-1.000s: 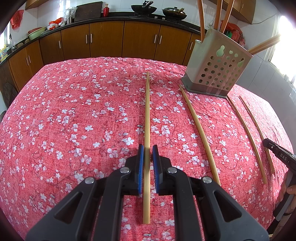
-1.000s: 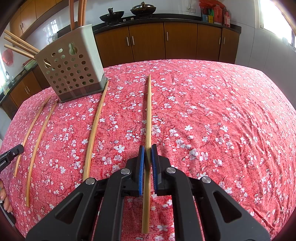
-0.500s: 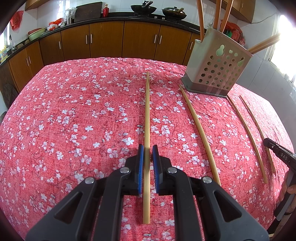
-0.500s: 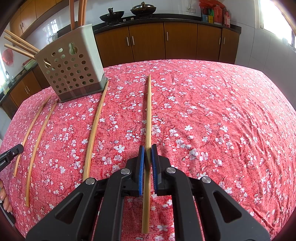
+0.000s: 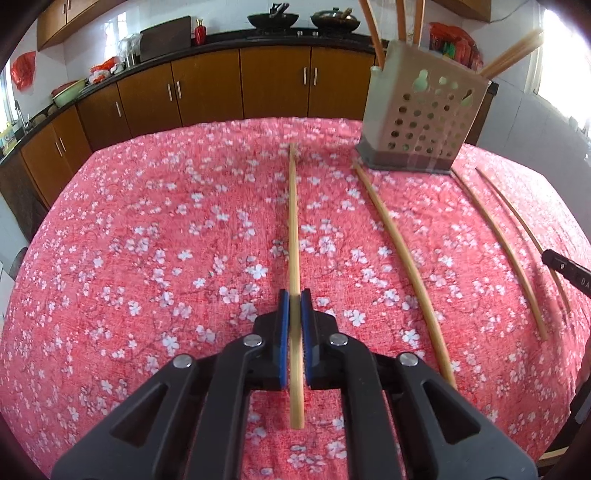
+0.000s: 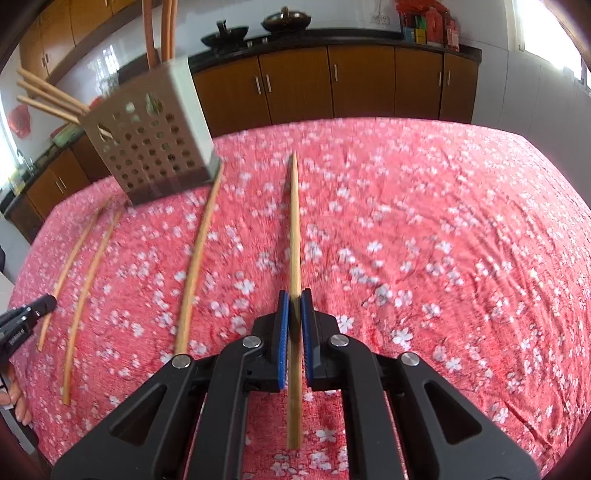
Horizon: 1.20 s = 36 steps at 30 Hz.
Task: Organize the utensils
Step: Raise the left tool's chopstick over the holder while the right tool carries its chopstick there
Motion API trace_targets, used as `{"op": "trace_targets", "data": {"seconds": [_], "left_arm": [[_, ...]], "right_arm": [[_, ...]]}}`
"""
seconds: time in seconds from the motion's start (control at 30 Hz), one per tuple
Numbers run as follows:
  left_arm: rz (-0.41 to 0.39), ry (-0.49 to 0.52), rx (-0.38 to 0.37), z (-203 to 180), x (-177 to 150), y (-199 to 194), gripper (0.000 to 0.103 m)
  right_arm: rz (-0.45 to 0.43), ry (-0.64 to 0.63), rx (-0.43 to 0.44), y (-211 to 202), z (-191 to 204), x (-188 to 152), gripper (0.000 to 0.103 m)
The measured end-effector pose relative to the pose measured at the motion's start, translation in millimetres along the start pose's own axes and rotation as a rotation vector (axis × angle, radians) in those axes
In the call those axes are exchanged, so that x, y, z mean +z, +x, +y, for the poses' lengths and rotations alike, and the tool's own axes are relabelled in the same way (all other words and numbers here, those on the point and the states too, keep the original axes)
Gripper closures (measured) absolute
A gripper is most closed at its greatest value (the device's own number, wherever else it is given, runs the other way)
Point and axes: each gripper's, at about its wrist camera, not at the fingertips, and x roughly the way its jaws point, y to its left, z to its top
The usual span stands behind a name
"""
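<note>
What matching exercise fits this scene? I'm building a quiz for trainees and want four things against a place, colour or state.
Things:
1. held chopstick
2. utensil holder
3. tablecloth
4. woks

Descriptions:
A. red with white blossoms
B. on the far counter
C. clamped in the left gripper
D. standing on the table, chopsticks sticking out of it

Pairs: 1-C, 2-D, 3-A, 4-B
</note>
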Motion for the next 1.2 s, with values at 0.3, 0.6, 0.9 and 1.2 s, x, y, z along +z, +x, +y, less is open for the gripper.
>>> {"op": "trace_targets", "data": {"seconds": [0.3, 0.6, 0.9, 1.2], "left_arm": [[-0.165, -0.09, -0.075, 14, 27, -56, 0.095], [-0.296, -0.119, -0.127, 16, 62, -102, 0.096], [-0.395, -0.035, -0.174, -7, 97, -149, 0.096], [-0.539, 0.005, -0.246, -41, 132, -195, 0.096]], "right_arm": [[-0.197, 0.014, 0.038, -59, 3, 27, 0.095], [-0.298, 0.006, 0.063, -85, 5, 50, 0.095], [-0.429, -0.045, 0.146, -125, 36, 91, 0.096], [-0.648, -0.041, 0.248, -166, 63, 132, 0.096]]}}
